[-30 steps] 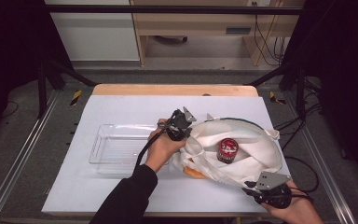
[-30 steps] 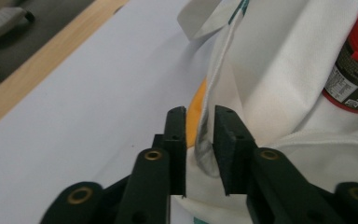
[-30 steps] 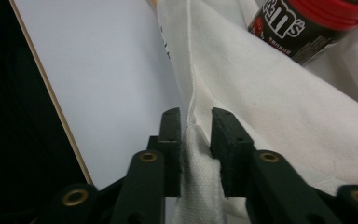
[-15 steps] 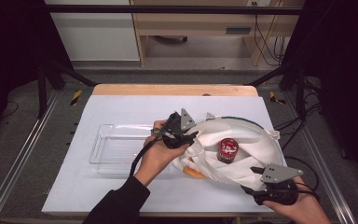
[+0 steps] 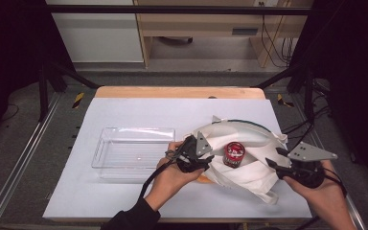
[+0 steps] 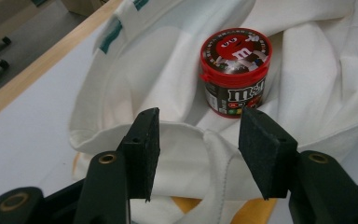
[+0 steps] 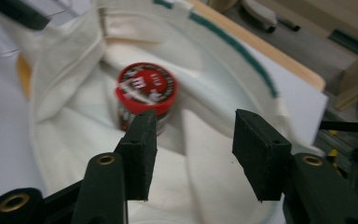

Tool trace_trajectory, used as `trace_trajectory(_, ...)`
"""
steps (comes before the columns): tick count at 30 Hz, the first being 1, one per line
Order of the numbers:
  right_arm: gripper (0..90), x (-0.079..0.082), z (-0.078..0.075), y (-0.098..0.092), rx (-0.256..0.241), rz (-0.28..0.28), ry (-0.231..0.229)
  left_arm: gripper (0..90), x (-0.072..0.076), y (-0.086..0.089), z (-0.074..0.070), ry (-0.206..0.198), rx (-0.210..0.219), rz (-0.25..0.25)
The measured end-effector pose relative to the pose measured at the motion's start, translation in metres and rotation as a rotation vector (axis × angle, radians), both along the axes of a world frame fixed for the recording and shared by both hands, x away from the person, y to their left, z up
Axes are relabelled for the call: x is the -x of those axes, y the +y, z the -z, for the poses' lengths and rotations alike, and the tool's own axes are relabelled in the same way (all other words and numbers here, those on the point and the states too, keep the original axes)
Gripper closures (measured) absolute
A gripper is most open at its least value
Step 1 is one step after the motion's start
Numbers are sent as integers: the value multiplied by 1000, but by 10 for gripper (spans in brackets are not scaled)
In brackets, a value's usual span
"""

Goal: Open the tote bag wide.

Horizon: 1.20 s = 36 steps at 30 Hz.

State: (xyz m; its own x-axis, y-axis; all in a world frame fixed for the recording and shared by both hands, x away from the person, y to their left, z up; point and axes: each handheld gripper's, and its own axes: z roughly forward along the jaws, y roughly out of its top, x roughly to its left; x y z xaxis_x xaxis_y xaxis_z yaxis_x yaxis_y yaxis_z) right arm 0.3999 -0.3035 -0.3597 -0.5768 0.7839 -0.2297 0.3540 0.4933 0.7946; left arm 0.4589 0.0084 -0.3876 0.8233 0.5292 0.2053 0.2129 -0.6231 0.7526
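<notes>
1. The candy tub [image 5: 234, 154] is seen upright inside the open cloth bag [image 5: 249, 175], right of centre in the high view.
2. Both the left tongs [image 5: 210, 154] and right tongs [image 5: 272, 165] are held apart, clamped on nothing.
3. The tub could be tipped if loose cloth is caught with it, or if the bag rim is dragged.
4. Counted: one tub, one bag, one clear tray [image 5: 106, 143], two tongs, on the bench [image 5: 124, 110].

Pale lavender-white worktop [image 5: 124, 115] with a bare wooden strip along its far edge, a clear plastic tray [image 5: 134, 153] lying left of centre, a white cloth bag [image 5: 249, 163] spread open at the right (something orange peeking from under its near-left edge)
</notes>
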Motion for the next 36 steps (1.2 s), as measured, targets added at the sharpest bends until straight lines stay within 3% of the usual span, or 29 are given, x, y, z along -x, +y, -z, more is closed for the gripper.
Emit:
trace_trajectory(6, 496, -21, -5, -20, 14, 99, -12, 473, 0, -6, 16, 22, -15, -11)
trace_trajectory(13, 458, -57, 16, -29, 41, 142, 58, 508, 0, -4, 32, 55, -14, -14)
trace_trajectory(17, 528, -69, 26, -31, 55, 156, 92, 556, 1, 0, 35, 70, -12, -5)
trace_trajectory(22, 756, -70, 34, -30, 73, 142, 127, 683, 2, 3, 39, 94, -16, 14)
trace_trajectory(26, 873, -70, 46, -31, 113, 144, 170, 758, 5, 4, 42, 90, -25, 21)
trace_trajectory(29, 886, -71, 51, -35, 110, 154, 164, 789, 7, 4, 44, 87, -35, 26)
trace_trajectory(36, 889, -77, 48, -49, 144, 211, 137, 810, 10, 9, 37, 72, -3, 14)
